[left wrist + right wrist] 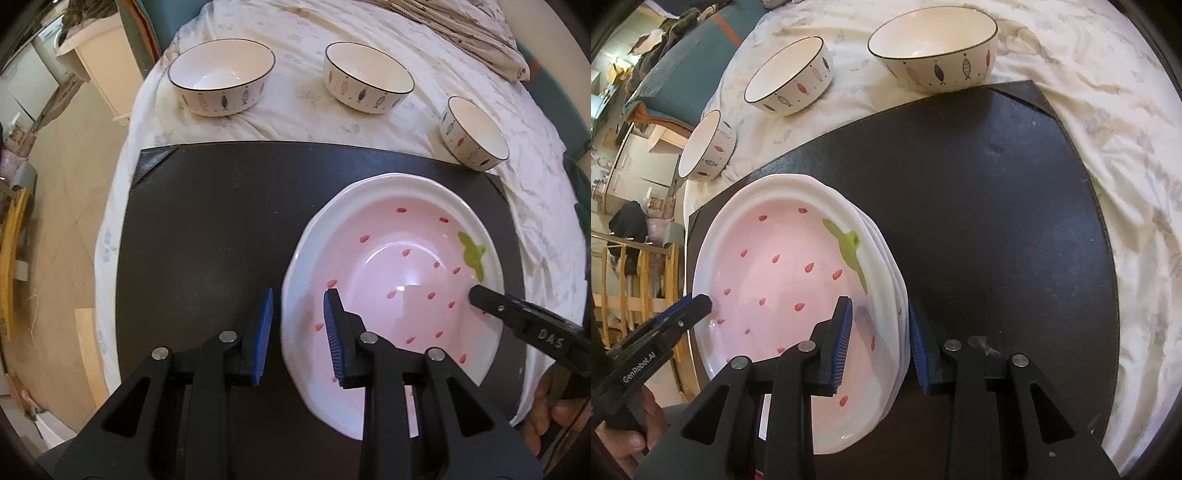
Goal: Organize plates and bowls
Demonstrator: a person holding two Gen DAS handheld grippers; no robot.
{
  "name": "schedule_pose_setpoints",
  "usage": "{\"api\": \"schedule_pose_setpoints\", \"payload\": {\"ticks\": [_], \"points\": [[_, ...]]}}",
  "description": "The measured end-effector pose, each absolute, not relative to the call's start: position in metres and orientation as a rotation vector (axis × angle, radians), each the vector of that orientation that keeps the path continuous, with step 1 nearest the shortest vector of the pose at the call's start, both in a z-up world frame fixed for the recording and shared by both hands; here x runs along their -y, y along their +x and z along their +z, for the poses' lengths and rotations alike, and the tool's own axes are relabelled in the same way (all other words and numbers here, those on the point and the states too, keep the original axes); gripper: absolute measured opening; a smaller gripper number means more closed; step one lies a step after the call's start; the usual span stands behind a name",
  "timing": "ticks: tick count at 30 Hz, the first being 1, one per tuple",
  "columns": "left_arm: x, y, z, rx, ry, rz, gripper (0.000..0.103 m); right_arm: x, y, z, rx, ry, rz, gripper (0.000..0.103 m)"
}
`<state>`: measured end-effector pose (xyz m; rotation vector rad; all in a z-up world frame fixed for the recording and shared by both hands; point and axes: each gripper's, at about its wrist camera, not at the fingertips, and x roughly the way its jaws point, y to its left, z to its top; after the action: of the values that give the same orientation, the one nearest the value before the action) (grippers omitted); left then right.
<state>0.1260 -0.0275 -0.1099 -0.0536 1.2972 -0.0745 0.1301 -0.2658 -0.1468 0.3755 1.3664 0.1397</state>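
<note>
Dark mat (pixel 207 229) on cream cloth (pixel 295 122), both grippers, left (pixel 298 338) and right (pixel 880 345), parted astride strawberry plates (pixel 783 266) rim

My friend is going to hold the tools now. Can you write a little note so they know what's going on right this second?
Left tool: open, one finger on each side of the near rim of the strawberry plates, not squeezing yet.
Right tool: open, straddling the opposite rim of the same plates.
Things: the pink strawberry plates sit stacked on the black mat. Three fish bowls stand apart on the white cloth behind it: one, another, and a smaller bowl.
Done: plates look stacked.
Left: probably gather or nest the bowls; none has been stacked yet.
</note>
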Motion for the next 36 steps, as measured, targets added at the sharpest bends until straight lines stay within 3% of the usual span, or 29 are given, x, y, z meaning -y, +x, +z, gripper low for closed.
{"api": "schedule_pose_setpoints", "payload": {"ticks": [6, 7, 9, 10, 11, 12, 18, 28, 32, 36], "points": [[0.022, 0.12, -0.107, -1.274, -0.015, -0.043, 0.025, 0.272, 0.12, -0.138, -1.341, 0.399, 0.137, 0.034], [0.021, 0.119, -0.104, -1.264, -0.01, -0.043, 0.031, 0.273, 0.119, -0.136, -1.337, 0.4, 0.139, 0.034], [0.02, 0.116, -0.099, -1.233, -0.007, -0.037, 0.054, 0.274, 0.116, -0.132, -1.328, 0.403, 0.142, 0.035], [0.02, 0.114, -0.095, -1.212, -0.003, -0.027, 0.07, 0.276, 0.113, -0.129, -1.324, 0.416, 0.148, 0.037], [0.019, 0.113, -0.091, -1.191, 0.0, -0.015, 0.08, 0.277, 0.112, -0.127, -1.321, 0.431, 0.153, 0.05], [0.018, 0.111, -0.087, -1.168, -0.002, -0.002, 0.082, 0.278, 0.111, -0.125, -1.315, 0.442, 0.155, 0.063], [0.02, 0.099, -0.07, -1.101, -0.09, -0.076, 0.083, 0.277, 0.1, -0.094, -1.218, 0.409, 0.158, 0.09], [0.035, 0.112, -0.045, -1.083, -0.031, -0.045, 0.084, 0.29, 0.104, -0.042, -1.076, 0.395, 0.15, 0.096], [0.035, 0.133, -0.04, -1.099, -0.057, -0.021, 0.098, 0.304, 0.122, -0.042, -1.09, 0.485, 0.157, 0.096], [0.04, 0.157, -0.042, -1.192, -0.159, -0.049, 0.102, 0.319, 0.137, -0.039, -1.08, 0.515, 0.145, 0.096]]}}
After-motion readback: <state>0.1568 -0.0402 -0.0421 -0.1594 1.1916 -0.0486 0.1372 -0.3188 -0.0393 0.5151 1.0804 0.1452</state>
